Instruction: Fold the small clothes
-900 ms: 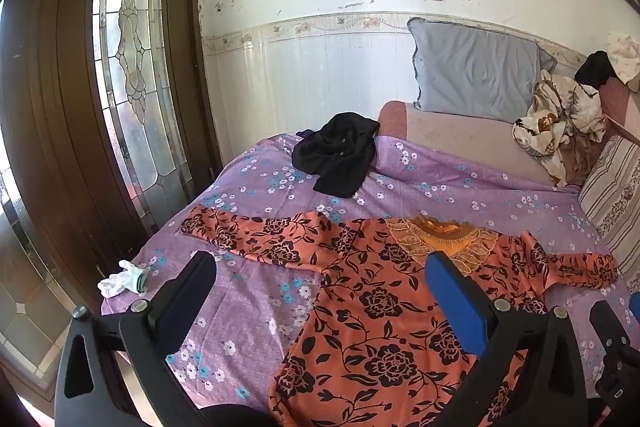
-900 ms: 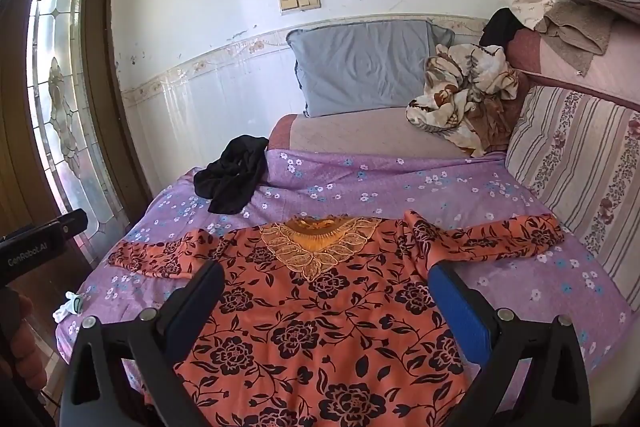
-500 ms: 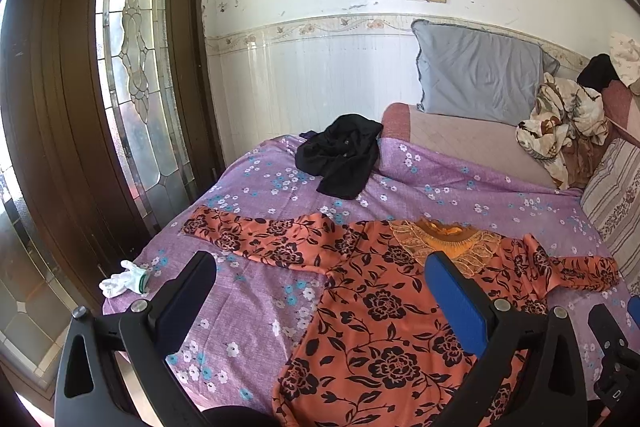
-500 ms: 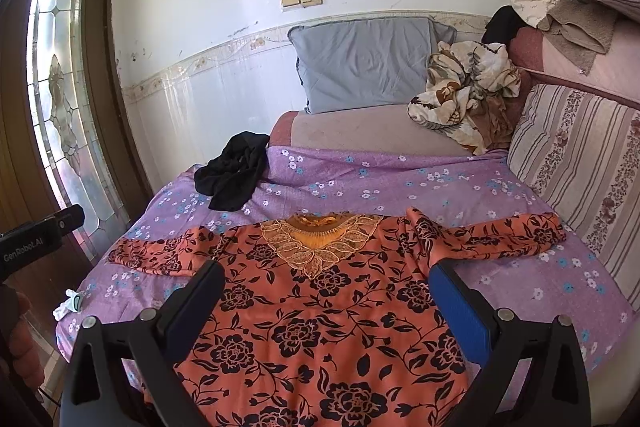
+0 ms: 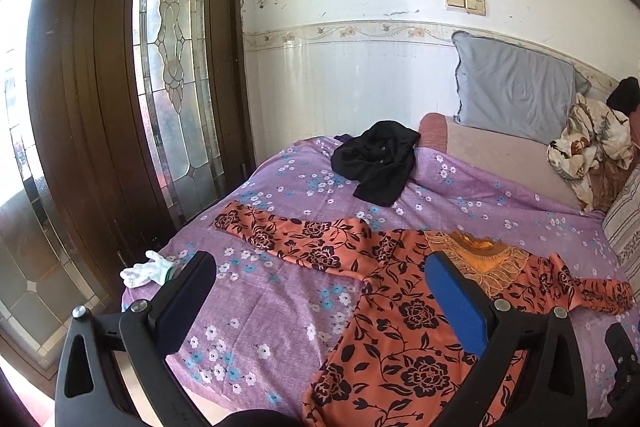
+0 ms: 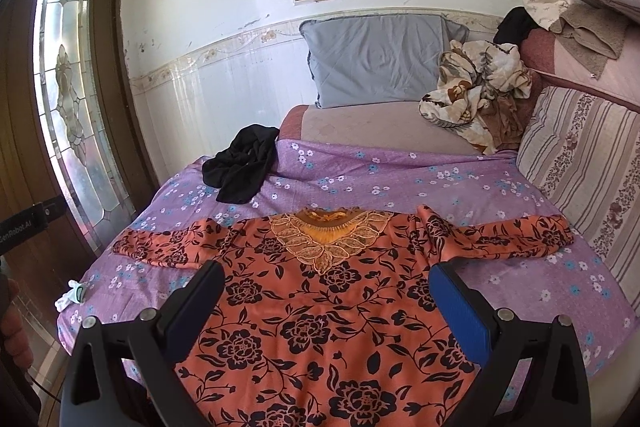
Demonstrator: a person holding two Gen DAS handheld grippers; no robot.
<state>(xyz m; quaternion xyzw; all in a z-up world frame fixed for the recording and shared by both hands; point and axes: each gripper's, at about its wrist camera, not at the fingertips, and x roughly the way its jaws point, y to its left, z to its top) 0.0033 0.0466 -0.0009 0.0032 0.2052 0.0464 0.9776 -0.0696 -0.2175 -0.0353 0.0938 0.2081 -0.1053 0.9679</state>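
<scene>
An orange dress with black flowers (image 6: 320,307) lies spread flat, front up, on the purple flowered bedsheet (image 6: 440,179), sleeves stretched out left and right. It also shows in the left wrist view (image 5: 400,315). Its gold embroidered neckline (image 6: 328,231) points toward the wall. My left gripper (image 5: 320,267) is open and empty, above the sheet beside the left sleeve (image 5: 280,231). My right gripper (image 6: 326,271) is open and empty, above the dress's chest.
A black garment (image 6: 244,167) lies crumpled on the sheet's far left. A white glove (image 5: 146,269) sits at the bed's left edge. A grey pillow (image 6: 376,59), a heap of patterned cloth (image 6: 476,95) and a striped cushion (image 6: 580,163) lie behind and right. A glazed door (image 5: 176,67) stands left.
Both grippers have drifted slightly back and left from the bed; the dress and other clothes have not moved.
</scene>
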